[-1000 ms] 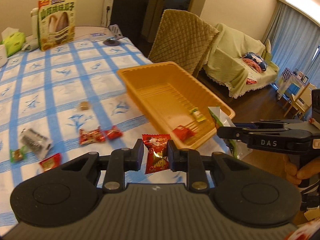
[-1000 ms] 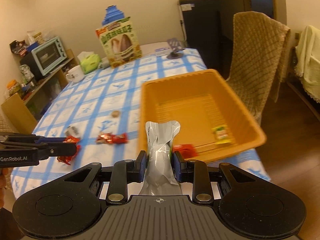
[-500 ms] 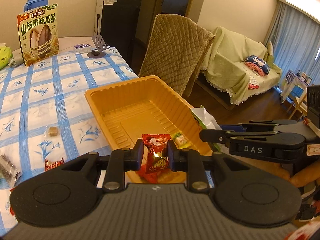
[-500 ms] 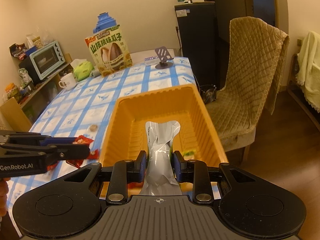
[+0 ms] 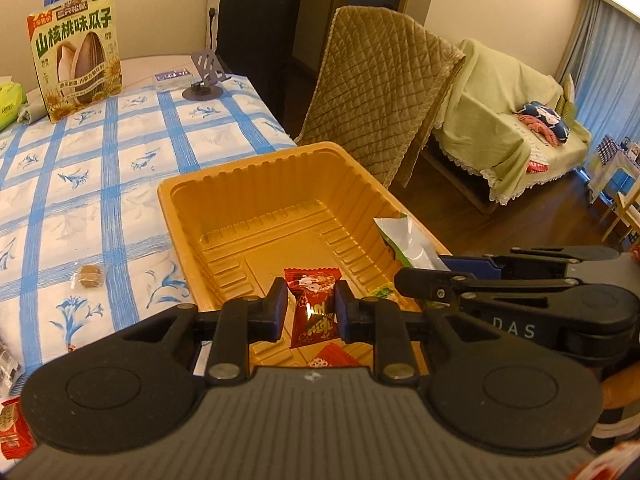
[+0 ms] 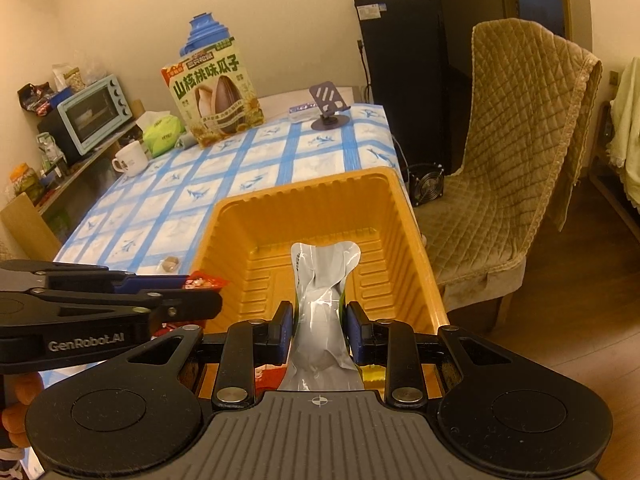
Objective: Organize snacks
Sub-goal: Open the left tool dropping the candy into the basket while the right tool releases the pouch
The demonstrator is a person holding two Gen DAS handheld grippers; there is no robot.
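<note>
An orange plastic tray (image 5: 240, 188) sits at the table's right edge; it also shows in the right wrist view (image 6: 304, 188). My left gripper (image 5: 311, 312) is shut on a red candy packet (image 5: 314, 304) and holds it over the tray's near end. My right gripper (image 6: 320, 330) is shut on a silver snack pouch (image 6: 322, 300) with a green face (image 5: 400, 236), also over the tray's near end. A red packet (image 5: 334, 358) and a small green one (image 5: 380, 291) lie in the tray, partly hidden by the grippers.
A small round brown snack (image 5: 90, 275) lies on the blue-checked tablecloth (image 5: 80, 184) left of the tray. A red packet (image 5: 12, 428) lies at the near left. A sunflower-seed bag (image 5: 76, 52) and phone stand (image 5: 204, 76) stand at the back. A quilted chair (image 6: 516, 152) stands beside the table.
Both grippers have moved forward and over the tray with their snacks still held. The loose candies on the cloth have slid out of view to the left.
</note>
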